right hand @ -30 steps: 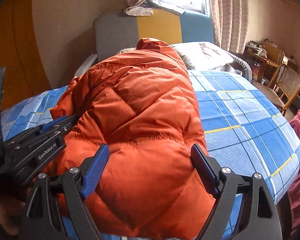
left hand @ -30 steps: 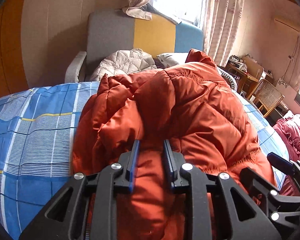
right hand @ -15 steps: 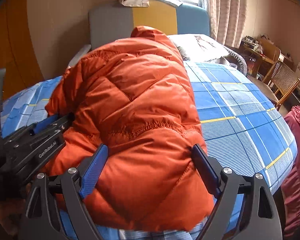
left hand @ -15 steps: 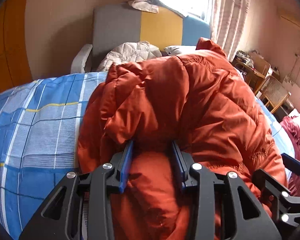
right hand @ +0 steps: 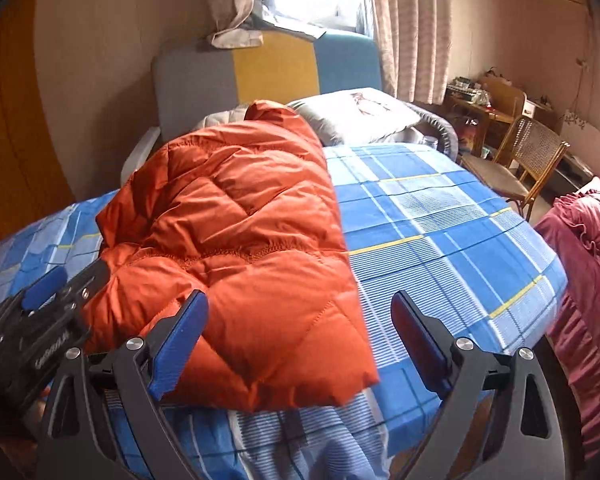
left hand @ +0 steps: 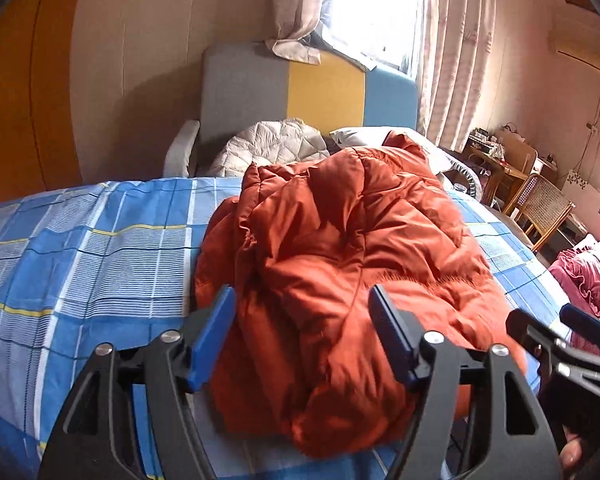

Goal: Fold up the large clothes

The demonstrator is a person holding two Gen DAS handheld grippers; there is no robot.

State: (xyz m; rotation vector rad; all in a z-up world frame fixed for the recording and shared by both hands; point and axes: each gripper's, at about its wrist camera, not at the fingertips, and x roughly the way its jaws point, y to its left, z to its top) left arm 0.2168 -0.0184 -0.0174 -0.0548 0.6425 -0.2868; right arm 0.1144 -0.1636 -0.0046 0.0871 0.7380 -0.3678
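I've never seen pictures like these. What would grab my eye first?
A puffy orange jacket lies bunched in the middle of a bed with a blue plaid sheet. At the bottom of each picture, a black gripper with blue pads frames the view: the left gripper and the right gripper, both opening, neither pressing the jacket. Behind stands a grey, yellow and blue headboard.

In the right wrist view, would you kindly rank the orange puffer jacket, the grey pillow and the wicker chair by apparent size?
1. Orange puffer jacket, largest, though nearest the camera.
2. Grey pillow.
3. Wicker chair, close to the pillow, so unsure.
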